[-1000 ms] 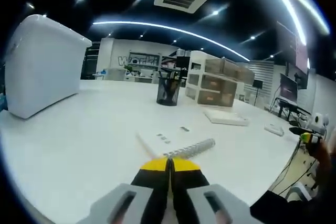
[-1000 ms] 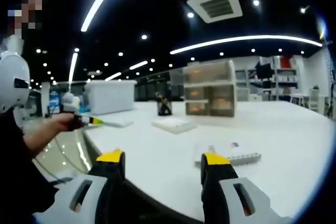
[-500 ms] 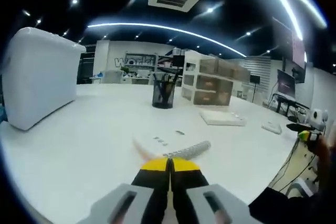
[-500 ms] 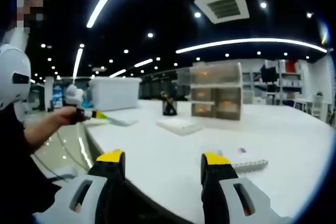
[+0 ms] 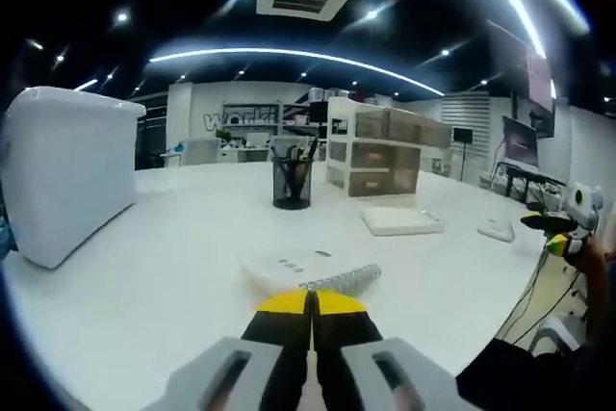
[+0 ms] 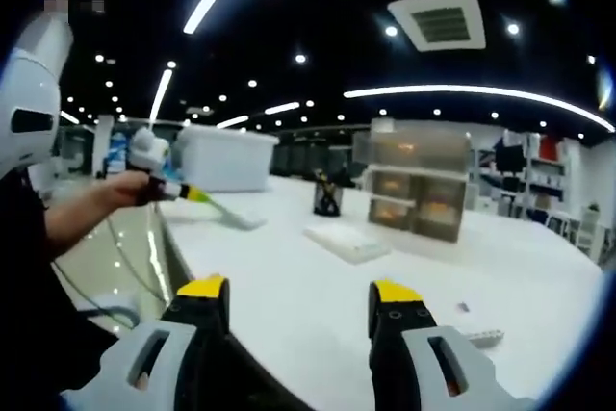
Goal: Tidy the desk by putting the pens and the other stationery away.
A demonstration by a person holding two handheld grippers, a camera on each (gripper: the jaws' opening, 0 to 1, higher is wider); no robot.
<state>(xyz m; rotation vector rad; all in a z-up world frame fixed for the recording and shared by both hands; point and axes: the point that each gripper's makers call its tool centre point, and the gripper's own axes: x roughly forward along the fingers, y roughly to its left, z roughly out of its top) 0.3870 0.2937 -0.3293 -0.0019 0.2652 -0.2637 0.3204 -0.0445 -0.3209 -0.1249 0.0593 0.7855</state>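
Note:
My left gripper [image 5: 309, 301] hangs low over the white desk [image 5: 173, 257], its yellow-tipped jaws shut with nothing between them. Just beyond the tips lies a spiral-bound white notebook [image 5: 306, 269]. Further back stands a black mesh pen holder [image 5: 292, 183] with pens in it. My right gripper [image 6: 300, 294] is open and holds nothing, near the desk's edge. The pen holder [image 6: 328, 197] shows far off in the right gripper view, and the notebook's spiral [image 6: 481, 337] lies at the lower right. A hand holds the left gripper [image 6: 178, 191] at the left of that view.
A large white bin [image 5: 63, 175] stands at the left. A clear drawer unit [image 5: 380, 153] is behind the pen holder. A flat white box [image 5: 401, 220] and a small white item [image 5: 499, 229] lie to the right. The other gripper [image 5: 566, 235] hovers past the desk's right edge.
Both cameras have shifted. The right gripper view has swung left, so the notebook slid to its lower right edge. Jaw states are unchanged and nothing on the desk has moved.

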